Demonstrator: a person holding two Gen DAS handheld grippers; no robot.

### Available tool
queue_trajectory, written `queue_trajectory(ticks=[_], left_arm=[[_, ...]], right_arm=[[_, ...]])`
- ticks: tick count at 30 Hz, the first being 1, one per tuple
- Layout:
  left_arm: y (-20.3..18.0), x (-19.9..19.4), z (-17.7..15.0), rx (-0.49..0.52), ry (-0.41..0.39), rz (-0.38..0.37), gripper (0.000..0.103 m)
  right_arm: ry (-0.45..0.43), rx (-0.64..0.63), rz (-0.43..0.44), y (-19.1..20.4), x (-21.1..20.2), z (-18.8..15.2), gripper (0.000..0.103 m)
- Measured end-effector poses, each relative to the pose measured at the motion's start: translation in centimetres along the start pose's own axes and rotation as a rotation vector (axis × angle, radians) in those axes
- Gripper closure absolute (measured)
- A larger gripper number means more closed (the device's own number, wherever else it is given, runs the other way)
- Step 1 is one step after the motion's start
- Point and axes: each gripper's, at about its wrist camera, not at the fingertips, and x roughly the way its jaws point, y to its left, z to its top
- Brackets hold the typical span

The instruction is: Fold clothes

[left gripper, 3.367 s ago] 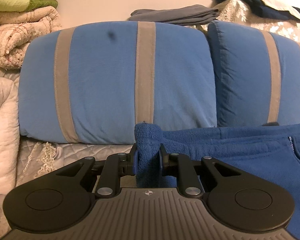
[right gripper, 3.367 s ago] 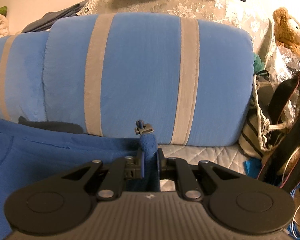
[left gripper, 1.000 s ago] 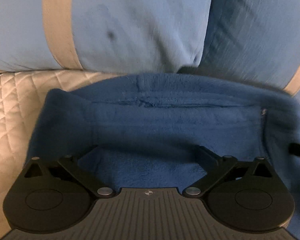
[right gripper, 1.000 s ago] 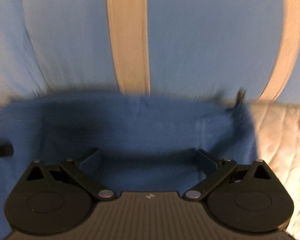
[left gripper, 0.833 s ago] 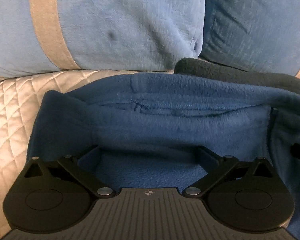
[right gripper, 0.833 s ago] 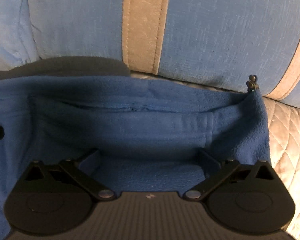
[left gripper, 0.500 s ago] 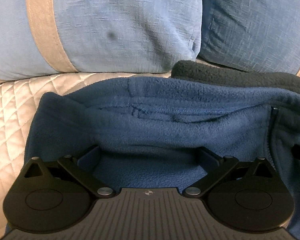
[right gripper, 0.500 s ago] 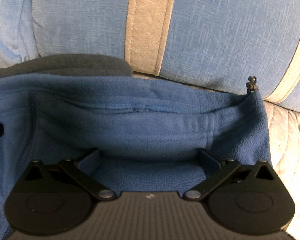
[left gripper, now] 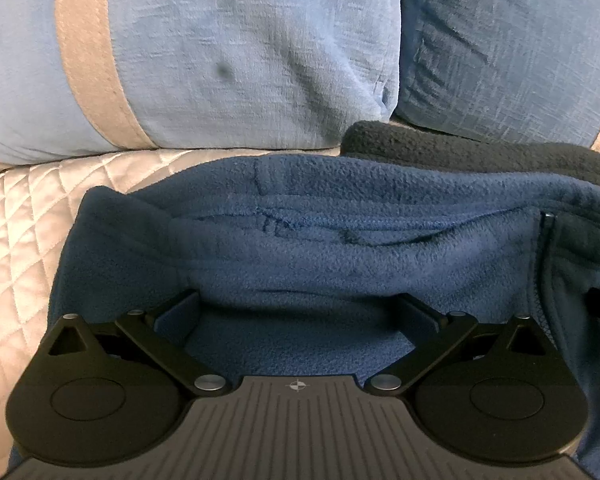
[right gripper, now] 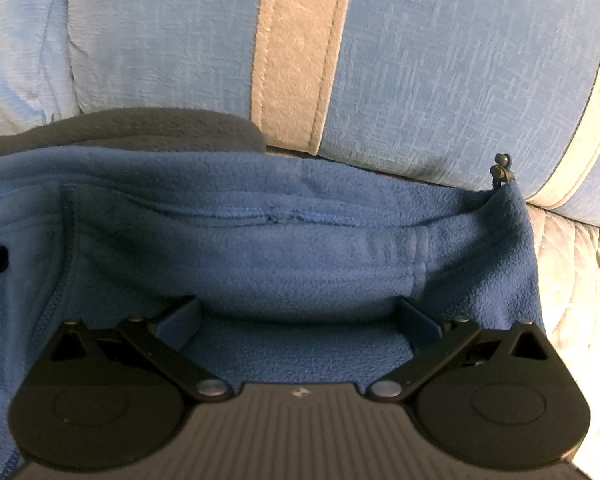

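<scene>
Lying flat on the quilted cream sofa cover [left gripper: 24,216]: a blue fleece jacket [left gripper: 340,248], spreading across the lower half of both wrist views and reaching up to the foot of the back cushions. Hovering low over the left part of it, the left gripper [left gripper: 298,312], jaws spreading wide apart, nothing pinched between them, only fleece showing in the gap. Hovering likewise over the right part, the right gripper [right gripper: 298,314], jaws also standing wide and gripping nothing. Running across the fleece ahead of each gripper, a stitched seam. Showing at the right of the left view, a zipper line [left gripper: 540,264] heading down the cloth. Sticking up at the jacket's far right corner in the right view, a small dark cord toggle [right gripper: 502,170], just in front of the cushion. Peeking out behind the jacket's far edge, a dark grey fleece piece [left gripper: 460,152], lying between jacket and cushions, touching both; not telling whether collar, lining or a separate garment. Standing upright behind everything, a light blue cushion with tan stripes [left gripper: 220,52], marked by a small dark spot, and next to it a second blue striped cushion [right gripper: 440,60]. Poking in at the inner edge of each view, a bit of black hardware, too little showing for naming.
</scene>
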Motion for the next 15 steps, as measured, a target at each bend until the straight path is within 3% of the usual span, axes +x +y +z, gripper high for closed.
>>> queue_trajectory(ticks=[15], left_arm=[[-0.8,-1.2,-2.6,-0.015,-0.15,0.034,0.0]], right_arm=[[-0.132,0.009,-0.032,1.2,-2.1,-1.7,0.001]])
